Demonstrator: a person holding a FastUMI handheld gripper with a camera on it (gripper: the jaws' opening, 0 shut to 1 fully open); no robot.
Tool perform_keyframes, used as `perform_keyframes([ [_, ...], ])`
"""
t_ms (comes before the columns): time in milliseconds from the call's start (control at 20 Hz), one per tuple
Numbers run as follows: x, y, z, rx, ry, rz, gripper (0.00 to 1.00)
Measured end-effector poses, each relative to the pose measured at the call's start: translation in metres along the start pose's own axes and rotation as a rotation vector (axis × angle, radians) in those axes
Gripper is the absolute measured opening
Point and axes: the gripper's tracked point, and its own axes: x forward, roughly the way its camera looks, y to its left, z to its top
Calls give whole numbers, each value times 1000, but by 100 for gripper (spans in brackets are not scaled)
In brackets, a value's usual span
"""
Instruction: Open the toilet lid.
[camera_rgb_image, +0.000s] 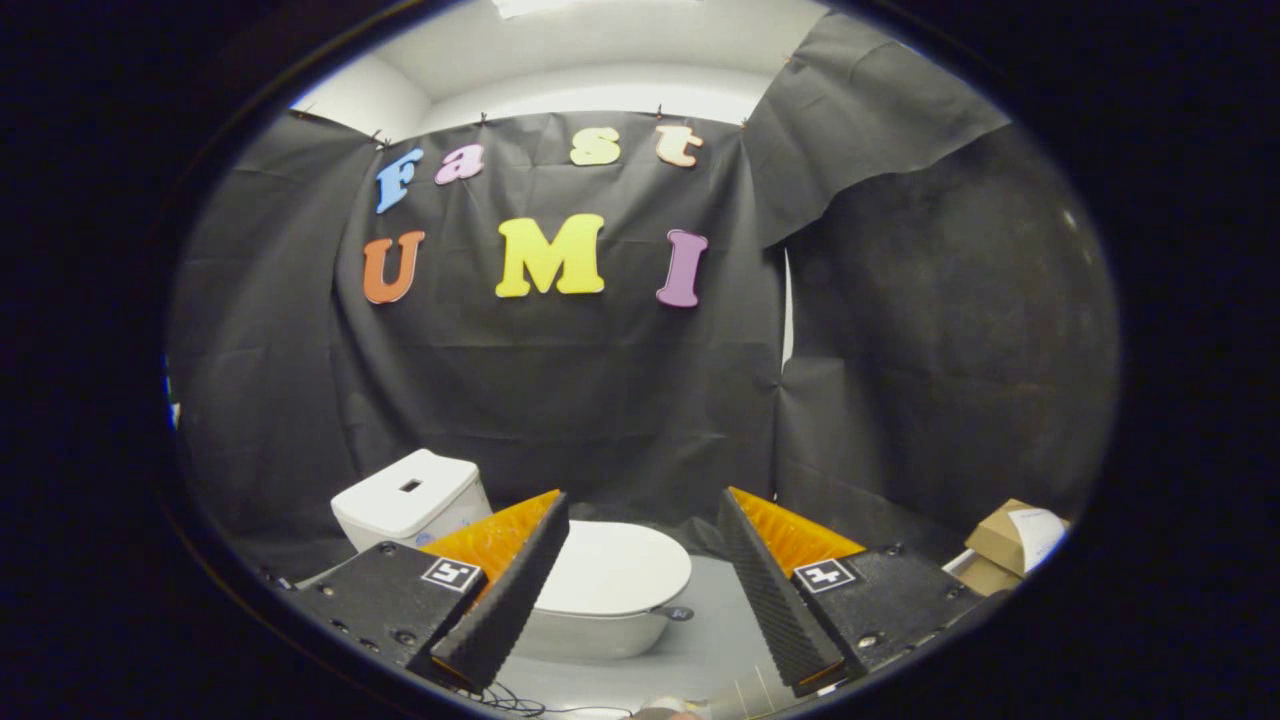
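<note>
The toilet lid (612, 568) is down, lying flat and closed over the bowl (590, 632). It is white, oval and smooth. A small dark tab (679, 613) projects from the lid's rim on the side nearest the right finger. The toilet itself is a small white model standing on a pale grey floor (700, 650). Its cistern (410, 500) rises behind and to the left of the lid, with a small dark slot in its top cover.

The tongs (640, 585) are spread wide apart and hold nothing. The two fingers (510, 590) are dark wedge shapes with ribbed inner faces and orange backing, each carried on a black block bearing a square black-and-white marker. The lid sits just beyond the fingers and mostly in the gap between them; the left finger overlaps the lid's left edge in this view, while the right finger stands clear of it. No contact between fingers and lid can be confirmed.

Black cloth (600, 400) forms the booth wall behind the toilet, hanging in folds, with a narrow vertical gap where two sheets meet to the right. Cardboard boxes (1005, 550) with a sheet of white paper on top lie on the floor well off to the right, beyond the right finger. Thin dark cables (520, 703) lie on the floor below the left finger.
</note>
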Motion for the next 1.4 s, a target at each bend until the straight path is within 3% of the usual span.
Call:
perform_keyframes([
  [300,51,-7,-41,59,52,36,98],
  [500,95,-22,-102,134,193,27,98],
  [900,172,-53,-237,409,567,39,96],
  [1150,210,-56,-275,595,684,68,96],
  [1400,229,-75,-309,662,769,9,96],
])
